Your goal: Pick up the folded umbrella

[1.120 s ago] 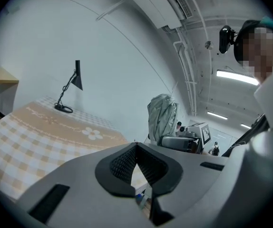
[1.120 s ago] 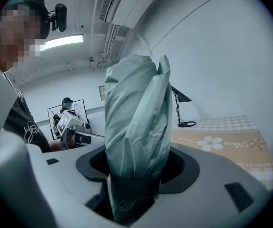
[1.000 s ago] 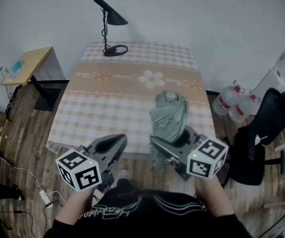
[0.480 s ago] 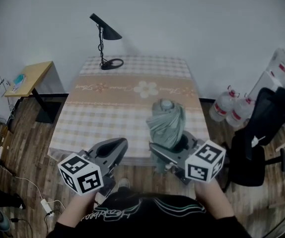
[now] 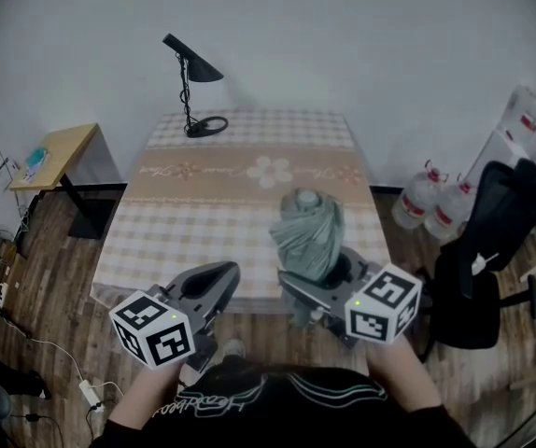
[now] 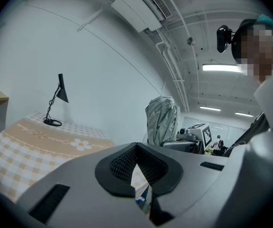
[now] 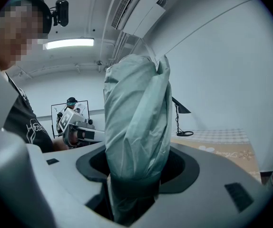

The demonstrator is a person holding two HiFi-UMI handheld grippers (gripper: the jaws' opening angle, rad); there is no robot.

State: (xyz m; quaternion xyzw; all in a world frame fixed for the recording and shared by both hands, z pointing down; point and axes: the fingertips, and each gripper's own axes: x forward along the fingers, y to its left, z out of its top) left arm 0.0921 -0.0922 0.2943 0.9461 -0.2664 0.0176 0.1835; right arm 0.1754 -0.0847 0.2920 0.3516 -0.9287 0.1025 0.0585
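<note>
The folded umbrella (image 5: 305,236), pale grey-green fabric bunched round a short shaft, stands upright off the table. My right gripper (image 5: 317,274) is shut on its lower end, near the table's front edge. In the right gripper view the umbrella (image 7: 136,137) fills the middle, and both jaws of the right gripper (image 7: 131,194) press on its dark base. My left gripper (image 5: 219,274) hangs beside it to the left, shut and empty. In the left gripper view the left gripper (image 6: 137,161) has its pads together, with the umbrella (image 6: 161,120) at the right beyond it.
The checked tablecloth with a flower band covers the table (image 5: 203,222). A black desk lamp (image 5: 191,87) stands at its far left corner. A black office chair (image 5: 492,250) and water bottles (image 5: 427,202) are at the right, and a small wooden side table (image 5: 58,152) at the left.
Both grippers have risen a little and drawn back from the table, the right one keeping the umbrella. The table now lies farther below and ahead.
</note>
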